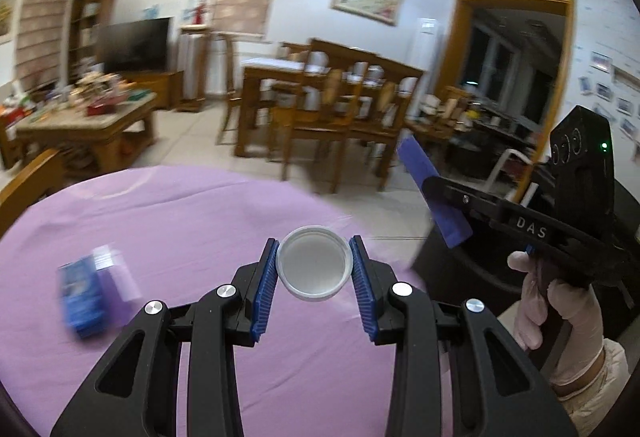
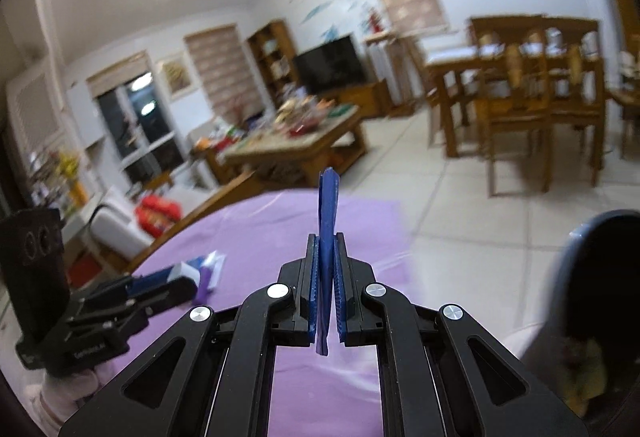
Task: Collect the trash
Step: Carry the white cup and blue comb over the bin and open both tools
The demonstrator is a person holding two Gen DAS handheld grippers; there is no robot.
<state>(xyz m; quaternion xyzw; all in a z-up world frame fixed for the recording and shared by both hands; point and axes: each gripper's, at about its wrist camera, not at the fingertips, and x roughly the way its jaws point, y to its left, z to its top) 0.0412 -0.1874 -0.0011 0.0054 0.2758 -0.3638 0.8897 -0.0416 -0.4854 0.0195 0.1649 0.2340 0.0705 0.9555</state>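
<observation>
A round white plastic lid (image 1: 314,264) is seen only in the left wrist view, clamped edge to edge between the blue pads of the left gripper (image 1: 315,265) above the purple tablecloth (image 1: 180,221). In that view the right gripper (image 1: 434,197) is shown from the side, carried by a gloved hand (image 1: 556,313) to the right of the lid. Only the right wrist view shows a bin (image 2: 600,301) to the right of the right gripper (image 2: 327,277), with something yellow inside; its rim is cut off by the frame edge and blurred. A blue and white box (image 1: 86,295) left of the left gripper is smeared by motion, so its print cannot be read. The right gripper's jaws are pressed together on a thin blue wrapper (image 2: 328,205), which stands upright and sticks out past the fingertips.
</observation>
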